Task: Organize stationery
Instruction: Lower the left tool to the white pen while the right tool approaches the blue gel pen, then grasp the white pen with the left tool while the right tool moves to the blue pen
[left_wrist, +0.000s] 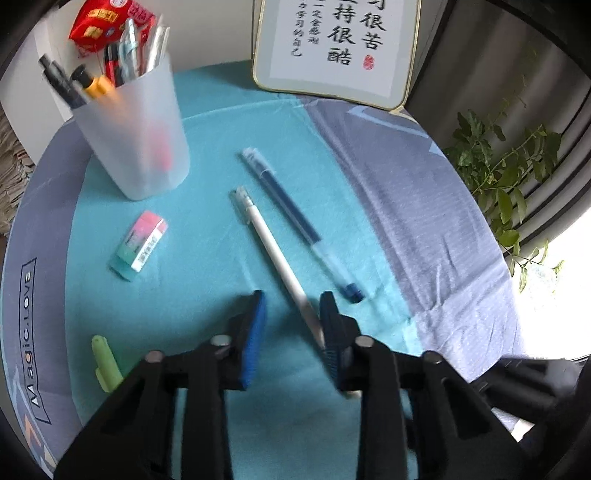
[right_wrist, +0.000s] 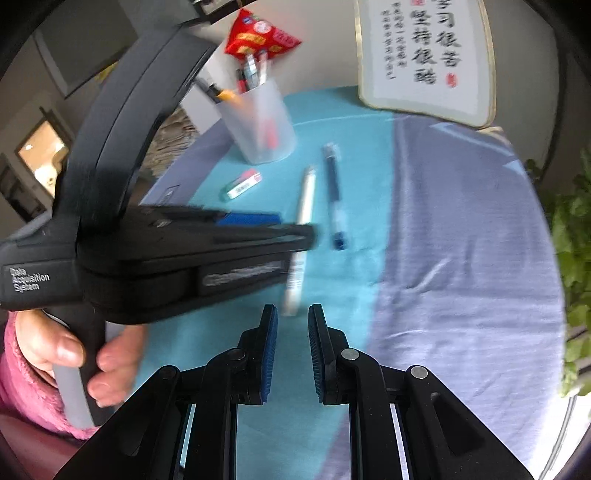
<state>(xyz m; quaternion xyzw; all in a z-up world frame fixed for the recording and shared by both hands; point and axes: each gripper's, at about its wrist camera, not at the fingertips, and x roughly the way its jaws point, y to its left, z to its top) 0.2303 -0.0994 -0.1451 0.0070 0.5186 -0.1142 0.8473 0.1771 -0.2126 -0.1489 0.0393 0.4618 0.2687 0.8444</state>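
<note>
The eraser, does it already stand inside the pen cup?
No, the eraser lies flat on the teal cloth, beside the pen cup.

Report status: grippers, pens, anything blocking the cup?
Left gripper straddling white pen, pads not pinching. Right gripper empty, jaws narrow. Blue pen, eraser loose on cloth. Cup unobstructed.

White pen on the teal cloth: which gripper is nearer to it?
Left. The left gripper straddles the white pen near its lower end, its fingers on either side. The right gripper sits back from the pen's near tip, holding nothing.
</note>
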